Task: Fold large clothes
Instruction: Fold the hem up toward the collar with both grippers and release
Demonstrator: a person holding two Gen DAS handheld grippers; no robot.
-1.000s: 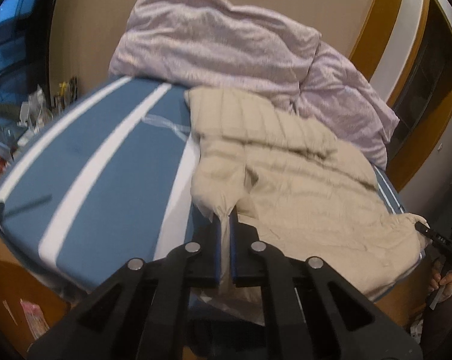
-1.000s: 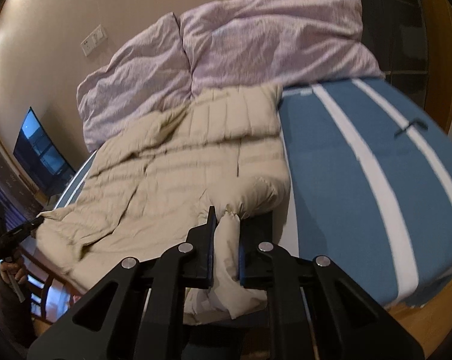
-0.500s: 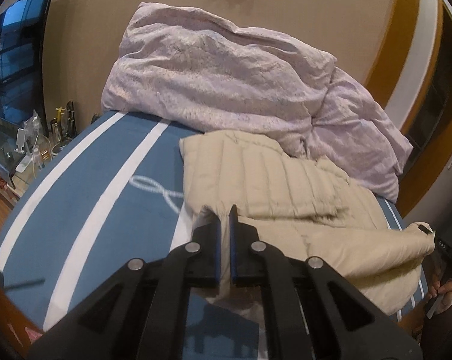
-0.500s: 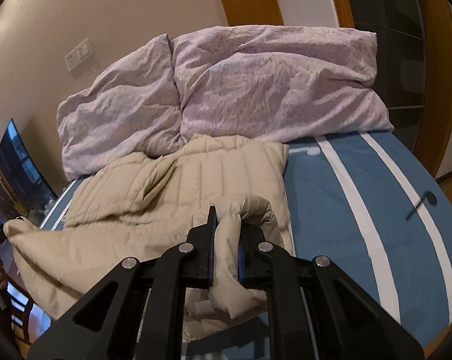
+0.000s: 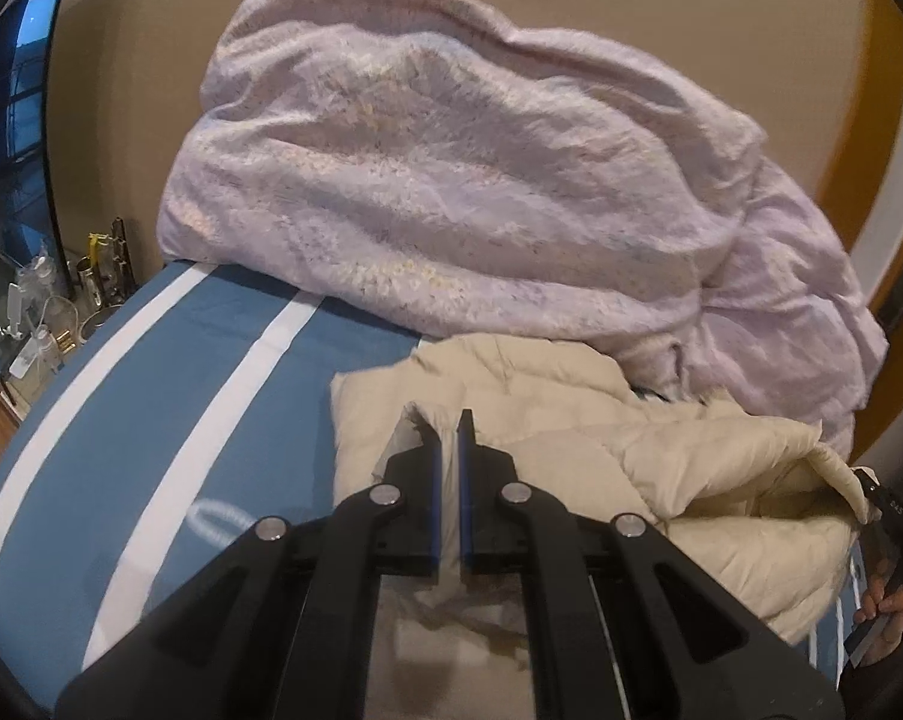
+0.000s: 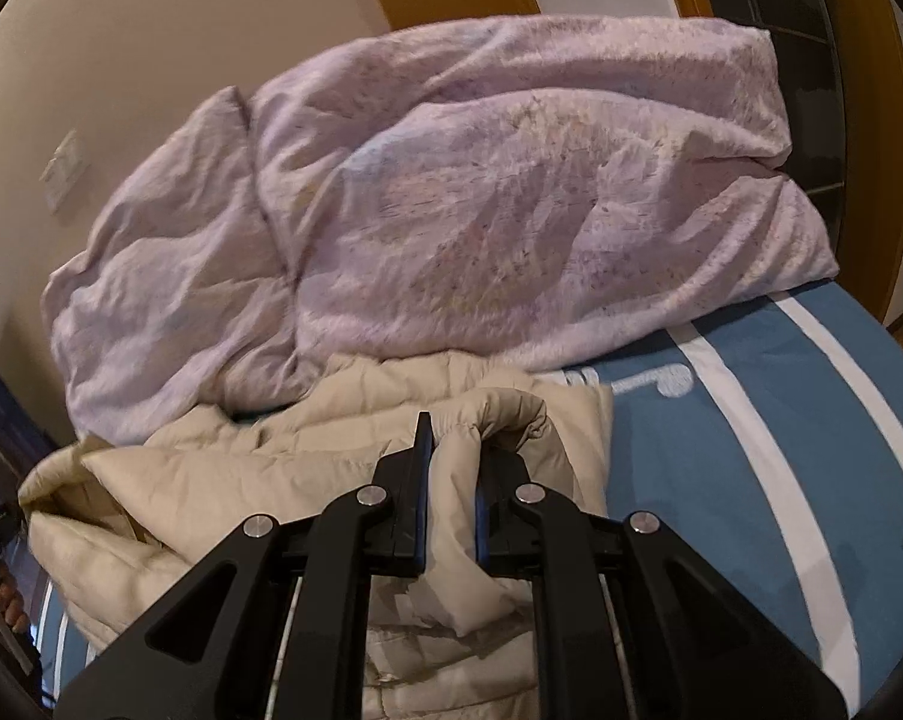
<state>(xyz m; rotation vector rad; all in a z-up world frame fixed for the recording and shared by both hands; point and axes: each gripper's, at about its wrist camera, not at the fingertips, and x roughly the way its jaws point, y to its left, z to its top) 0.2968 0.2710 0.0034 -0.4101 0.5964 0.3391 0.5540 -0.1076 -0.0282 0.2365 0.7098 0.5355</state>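
A beige quilted down jacket [image 5: 571, 420] lies on the blue bed, folded over on itself toward the pillows; it also shows in the right wrist view [image 6: 307, 456]. My left gripper [image 5: 448, 420] is shut on a thin edge of the jacket at its left corner. My right gripper [image 6: 451, 438] is shut on a thick rolled edge of the jacket at its right corner. Both hold the fabric over the jacket's far part. In the left wrist view the right gripper's tip shows at the far right [image 5: 883, 498].
A lilac duvet [image 5: 463, 180] is heaped at the head of the bed, just beyond the jacket, and shows in the right wrist view [image 6: 451, 210]. The blue sheet with white stripes [image 5: 151, 432] spreads left; it continues right [image 6: 781, 450]. A shelf with bottles [image 5: 49, 312] stands left.
Both grippers have carried the jacket's near edge forward toward the pillows, folding it over its far half. The duvet is now much closer in both views.
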